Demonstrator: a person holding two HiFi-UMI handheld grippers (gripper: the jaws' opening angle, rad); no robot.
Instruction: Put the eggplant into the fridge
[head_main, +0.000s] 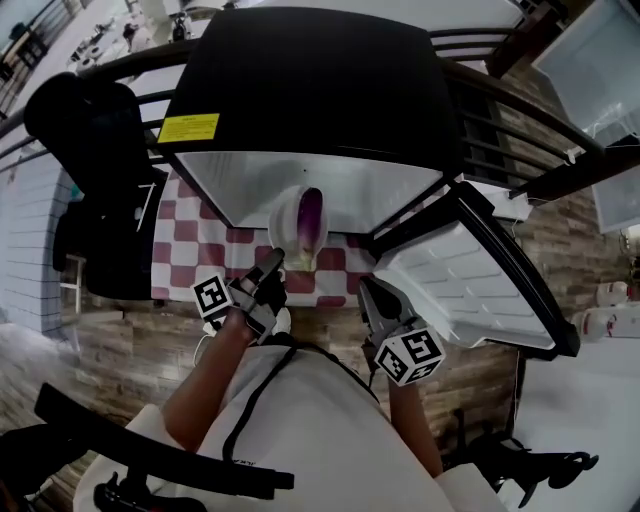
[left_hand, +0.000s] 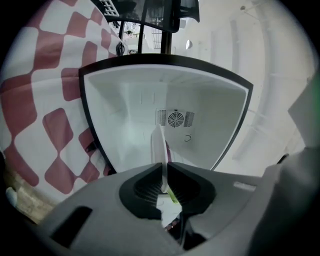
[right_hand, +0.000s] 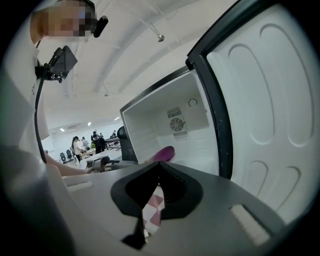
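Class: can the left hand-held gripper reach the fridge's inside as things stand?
Probably yes: the door stands open, nothing shows inside the fridge, and the left hand-held gripper, clamped on the white dish bearing the eggplant, faces straight in.

Large open-plan work hall, lab or office sort, not a home. High white ceiling with small lights (right_hand: 91, 123); people (right_hand: 78, 145) standing round tables far back; black office chair (head_main: 88, 128) close by. A small black fridge (head_main: 310, 90), door open, stands as a test prop next to a red-and-white check cloth (head_main: 190, 250), beside a brick-pattern wall (head_main: 570, 232).
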